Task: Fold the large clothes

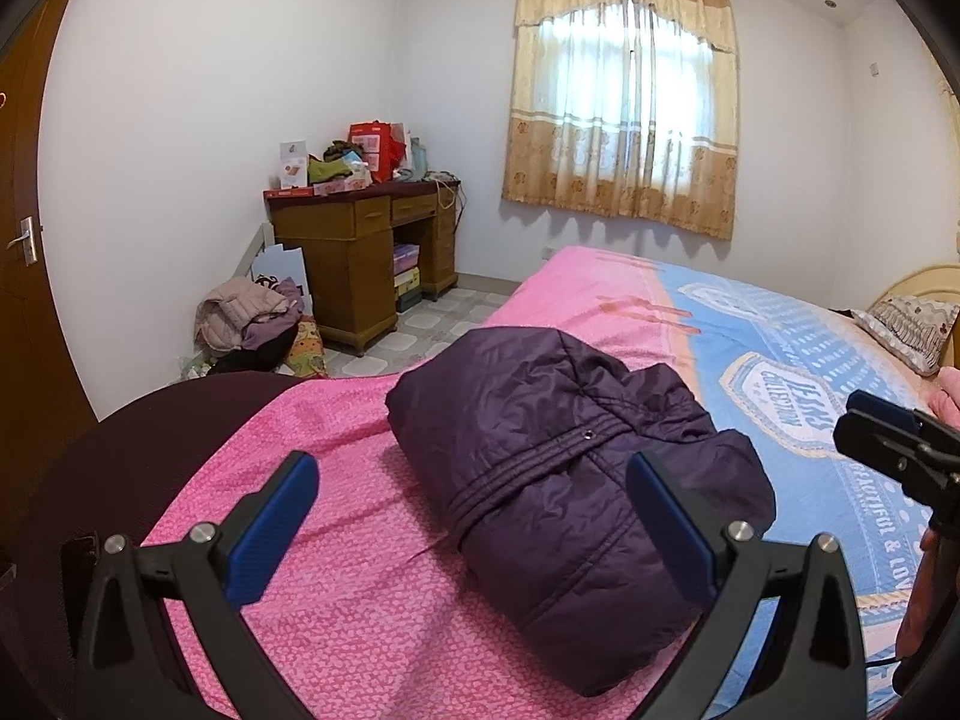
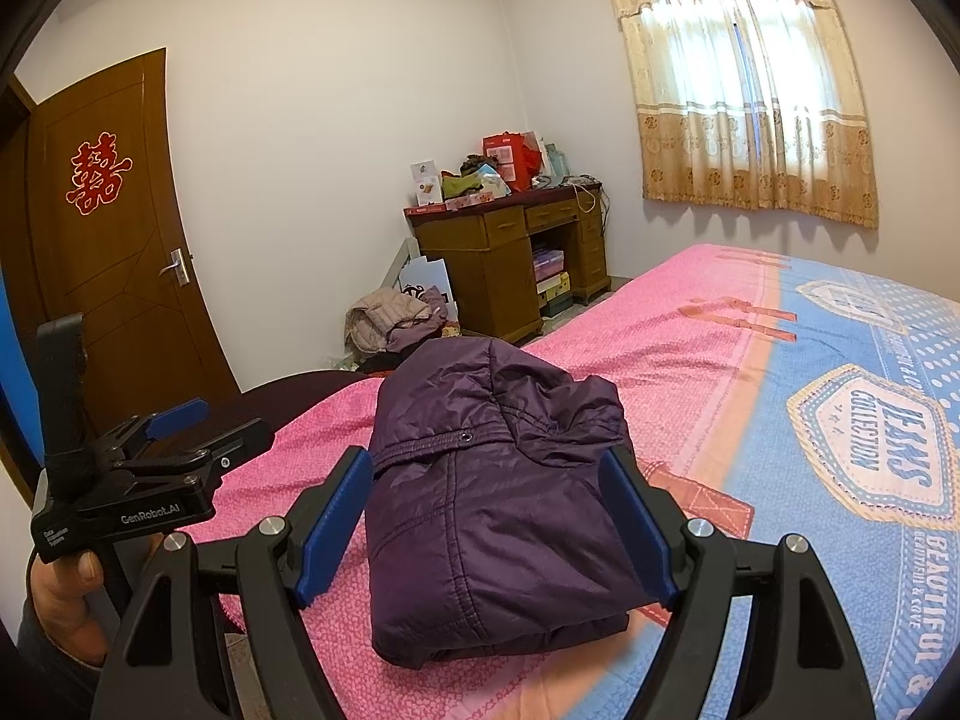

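Note:
A dark purple puffer jacket (image 1: pixel 570 474) lies folded into a compact bundle on the pink and blue bedspread (image 1: pixel 336 612); it also shows in the right wrist view (image 2: pixel 492 504). My left gripper (image 1: pixel 480 534) is open and empty, held above the bed just in front of the bundle. My right gripper (image 2: pixel 486 534) is open and empty, its blue fingers on either side of the bundle's near end, not gripping it. The left gripper also shows at the left of the right wrist view (image 2: pixel 174 420), and the right gripper at the right edge of the left wrist view (image 1: pixel 888 426).
A wooden desk (image 1: pixel 366 252) piled with boxes stands in the far corner. A heap of clothes (image 1: pixel 252 324) lies on the floor beside it. A brown door (image 2: pixel 114 252) is at the left, a curtained window (image 1: pixel 624 114) at the back, a pillow (image 1: pixel 912 324) at the bed's head.

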A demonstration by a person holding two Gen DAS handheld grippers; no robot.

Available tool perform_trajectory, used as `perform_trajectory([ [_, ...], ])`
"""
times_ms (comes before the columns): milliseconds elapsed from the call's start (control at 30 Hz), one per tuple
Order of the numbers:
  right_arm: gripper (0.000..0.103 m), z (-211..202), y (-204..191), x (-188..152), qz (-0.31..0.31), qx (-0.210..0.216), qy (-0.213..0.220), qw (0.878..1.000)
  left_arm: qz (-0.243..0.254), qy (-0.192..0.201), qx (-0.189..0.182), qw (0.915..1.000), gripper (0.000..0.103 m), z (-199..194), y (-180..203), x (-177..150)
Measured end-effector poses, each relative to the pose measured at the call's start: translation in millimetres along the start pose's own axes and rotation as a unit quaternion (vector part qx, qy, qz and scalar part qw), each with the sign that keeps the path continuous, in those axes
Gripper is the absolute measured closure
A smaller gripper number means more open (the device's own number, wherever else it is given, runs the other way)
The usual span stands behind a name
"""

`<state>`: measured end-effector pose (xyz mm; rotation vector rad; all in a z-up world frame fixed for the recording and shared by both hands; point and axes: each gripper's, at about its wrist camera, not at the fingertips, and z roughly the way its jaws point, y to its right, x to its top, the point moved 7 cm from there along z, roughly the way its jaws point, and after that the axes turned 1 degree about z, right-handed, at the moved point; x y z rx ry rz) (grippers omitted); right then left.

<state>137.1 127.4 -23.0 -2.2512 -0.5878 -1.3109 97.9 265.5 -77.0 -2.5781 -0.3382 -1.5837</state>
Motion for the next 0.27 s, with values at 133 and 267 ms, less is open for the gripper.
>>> perform_trajectory([
  [133,0.025,2.4,1.6,-1.8,0.001,0.0,-0.004,1.0,0.007,-0.005,0.005,0.9999,0.0,3.3,-1.5,-2.5],
  [267,0.025,4.4,4.2,-3.7,0.002,-0.002,-0.007,1.0,0.012,-0.003,0.007,0.9999,0.0,4.2,-0.4,-3.1],
])
